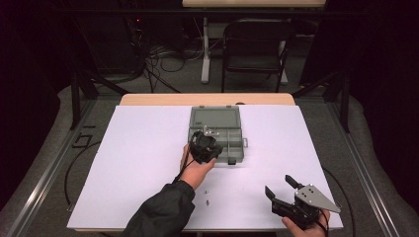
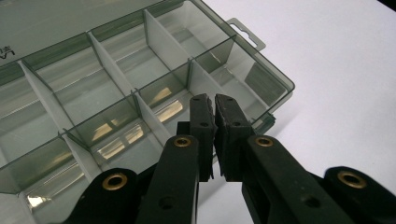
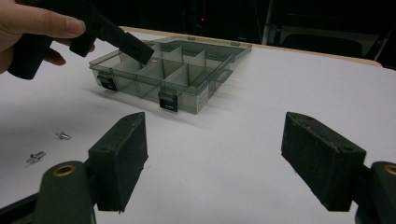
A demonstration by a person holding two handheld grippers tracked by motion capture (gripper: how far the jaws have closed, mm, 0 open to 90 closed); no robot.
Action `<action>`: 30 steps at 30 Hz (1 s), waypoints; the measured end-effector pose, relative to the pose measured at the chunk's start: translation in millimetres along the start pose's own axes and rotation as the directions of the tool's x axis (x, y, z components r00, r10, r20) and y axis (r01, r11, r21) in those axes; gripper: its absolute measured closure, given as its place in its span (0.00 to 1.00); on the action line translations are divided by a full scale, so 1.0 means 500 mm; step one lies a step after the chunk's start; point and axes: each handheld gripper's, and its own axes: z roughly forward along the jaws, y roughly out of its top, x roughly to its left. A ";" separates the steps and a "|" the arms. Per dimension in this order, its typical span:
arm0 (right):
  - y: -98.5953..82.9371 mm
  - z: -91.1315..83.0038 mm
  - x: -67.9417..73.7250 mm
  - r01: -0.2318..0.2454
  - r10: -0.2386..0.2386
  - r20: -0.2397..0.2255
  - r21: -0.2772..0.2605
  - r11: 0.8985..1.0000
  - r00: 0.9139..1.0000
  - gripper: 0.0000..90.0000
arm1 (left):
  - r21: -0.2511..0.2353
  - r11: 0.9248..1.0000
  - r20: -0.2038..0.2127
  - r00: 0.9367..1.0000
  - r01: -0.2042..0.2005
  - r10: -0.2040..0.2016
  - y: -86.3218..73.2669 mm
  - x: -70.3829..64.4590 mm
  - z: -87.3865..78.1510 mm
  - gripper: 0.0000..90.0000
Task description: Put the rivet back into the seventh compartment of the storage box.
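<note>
- Dark room behind; a black folding chair (image 1: 254,47) and loose cables (image 1: 163,59) on the floor past the far edge. White surface (image 1: 148,163) fills the middle of the high view, with a strip of pale wood showing at its far side.
- Clear grey compartment box (image 1: 225,133) lies open near the centre of the surface, towards the far side, lid (image 1: 215,117) laid flat behind it. White dividers split the tray into cells; two dark latches (image 3: 167,100) sit on its near wall.
- Writing: a scrap of print at the left edge of the left tool view, on the lid, cut off and unreadable. A pale label on the box's near wall in the right tool view, too small to read.
- Left tool (image 2: 215,100): jaws drawn nearly together, a thin slit between them, tips poised over a near-row cell of the box. In the right tool view a small bright bit shows at the tips; cannot tell what it is, nor whether it is pinched.
- Right tool (image 3: 215,154): jaws wide apart, nothing between them, low over the surface at the near right corner, well apart from the box.
- Two small metal screws (image 3: 49,145) lie on the surface near the person's left sleeve (image 1: 160,212); tiny specks in the high view.
- Left hand (image 1: 195,170) partly hidden behind its tool.
</note>
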 end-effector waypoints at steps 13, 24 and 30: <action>0.000 0.001 -0.001 -0.002 0.002 0.000 -0.002 1.000 1.000 0.25 | 0.002 0.999 0.002 0.999 0.045 -0.045 0.000 0.012 0.022 0.96; 0.000 0.002 -0.001 -0.004 0.004 -0.005 -0.001 1.000 1.000 0.25 | -0.025 0.999 0.022 0.999 0.038 -0.037 0.000 0.008 0.014 0.79; 0.000 0.002 -0.002 -0.003 0.003 -0.002 -0.001 1.000 1.000 0.25 | -0.063 0.998 0.023 1.000 0.007 -0.006 0.002 0.009 -0.004 0.59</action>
